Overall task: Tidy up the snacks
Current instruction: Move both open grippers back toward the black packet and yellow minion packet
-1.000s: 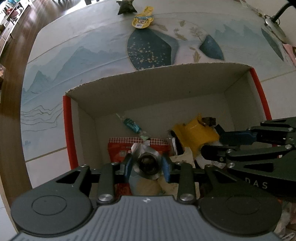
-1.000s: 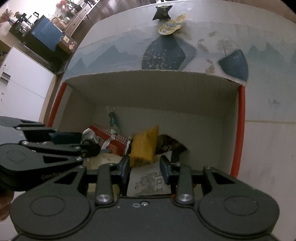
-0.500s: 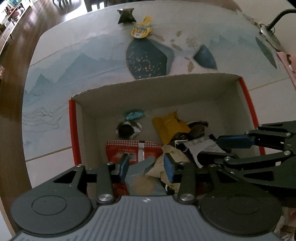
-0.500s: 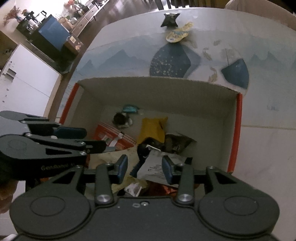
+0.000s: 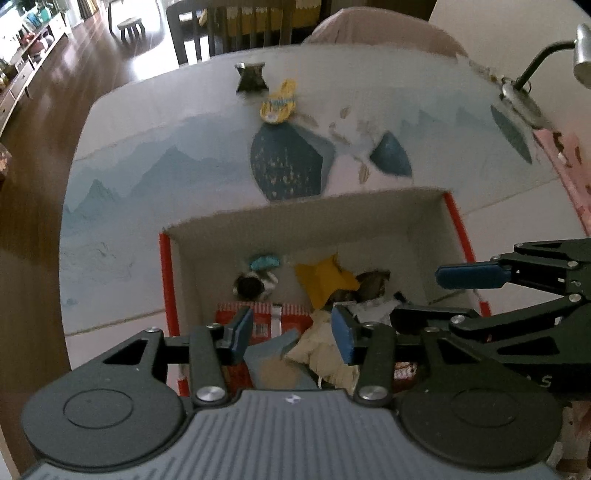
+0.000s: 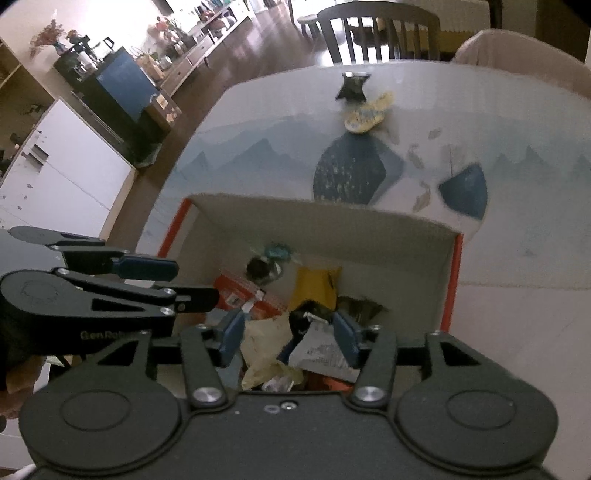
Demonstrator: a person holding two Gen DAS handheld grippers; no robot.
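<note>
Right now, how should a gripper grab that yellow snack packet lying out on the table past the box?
Best guess: come straight down from above on the yellow snack packet and pinch across its narrow middle. It lies flat on the table and looks long and slim, so the short way fits between the pads. A dark packet sits close at its far end, so stay towards the near half.

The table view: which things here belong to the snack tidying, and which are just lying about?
Part of the job:
cardboard box
yellow packet in the box
red checked packet in the box
yellow snack pouch on the table
dark wrapped snack on the table

Just lying about:
desk lamp
chair
</note>
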